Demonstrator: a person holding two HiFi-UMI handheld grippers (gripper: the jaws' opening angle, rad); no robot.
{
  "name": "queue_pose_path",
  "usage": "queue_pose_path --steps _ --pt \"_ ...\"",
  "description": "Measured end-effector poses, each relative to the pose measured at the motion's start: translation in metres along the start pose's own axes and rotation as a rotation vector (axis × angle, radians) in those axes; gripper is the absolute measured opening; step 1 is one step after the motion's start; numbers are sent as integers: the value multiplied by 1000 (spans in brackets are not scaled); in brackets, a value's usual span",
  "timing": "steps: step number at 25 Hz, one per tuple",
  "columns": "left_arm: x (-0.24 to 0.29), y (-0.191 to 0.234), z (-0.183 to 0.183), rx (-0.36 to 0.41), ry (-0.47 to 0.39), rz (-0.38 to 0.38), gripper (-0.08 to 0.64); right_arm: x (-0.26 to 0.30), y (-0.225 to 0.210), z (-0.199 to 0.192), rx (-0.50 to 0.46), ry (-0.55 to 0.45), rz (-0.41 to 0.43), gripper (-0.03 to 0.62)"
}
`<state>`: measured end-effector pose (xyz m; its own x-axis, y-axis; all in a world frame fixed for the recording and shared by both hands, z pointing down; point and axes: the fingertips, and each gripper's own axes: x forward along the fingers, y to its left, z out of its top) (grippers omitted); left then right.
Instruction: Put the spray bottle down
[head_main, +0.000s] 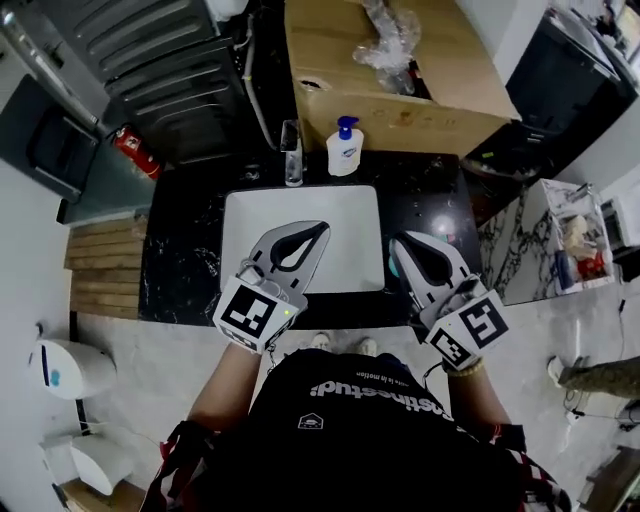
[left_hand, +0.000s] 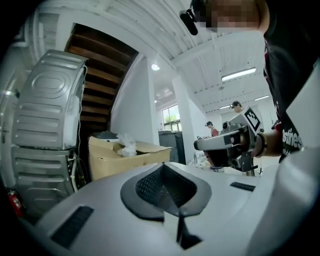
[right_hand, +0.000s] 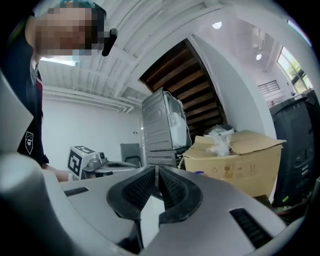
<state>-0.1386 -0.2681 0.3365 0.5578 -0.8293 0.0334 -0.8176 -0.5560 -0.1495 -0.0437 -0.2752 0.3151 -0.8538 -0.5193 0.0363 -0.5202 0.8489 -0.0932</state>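
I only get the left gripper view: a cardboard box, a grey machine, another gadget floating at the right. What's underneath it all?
Observer: A white rectangular sink set in a black marble counter.
Operator: Anything standing on that counter?
Observer: A white bottle with a blue top, upright behind the sink, just right of the chrome tap in the head view.
Operator: Is that floating gadget holding something?
Observer: No. It is the right hand-held gripper, jaws together and empty. The left hand-held gripper beside it is shut and empty too.
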Motion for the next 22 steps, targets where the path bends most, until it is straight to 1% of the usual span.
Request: queue_pose_path --steps 2,7,14,18,22 --pt "-13 9 -3 -22 -1 35 14 11 9 -1 4 4 26 51" --pt "-28 21 0 -29 -8 78 14 24 19 0 17 2 58 51" --pt "-28 19 -1 -9 -13 94 14 23 20 -2 -4 15 56 49" --pt "-24 16 0 -16 -13 71 14 21 19 -4 -8 22 53 48" --pt "-21 15 4 -19 -20 69 14 18 17 -2 -12 23 48 48"
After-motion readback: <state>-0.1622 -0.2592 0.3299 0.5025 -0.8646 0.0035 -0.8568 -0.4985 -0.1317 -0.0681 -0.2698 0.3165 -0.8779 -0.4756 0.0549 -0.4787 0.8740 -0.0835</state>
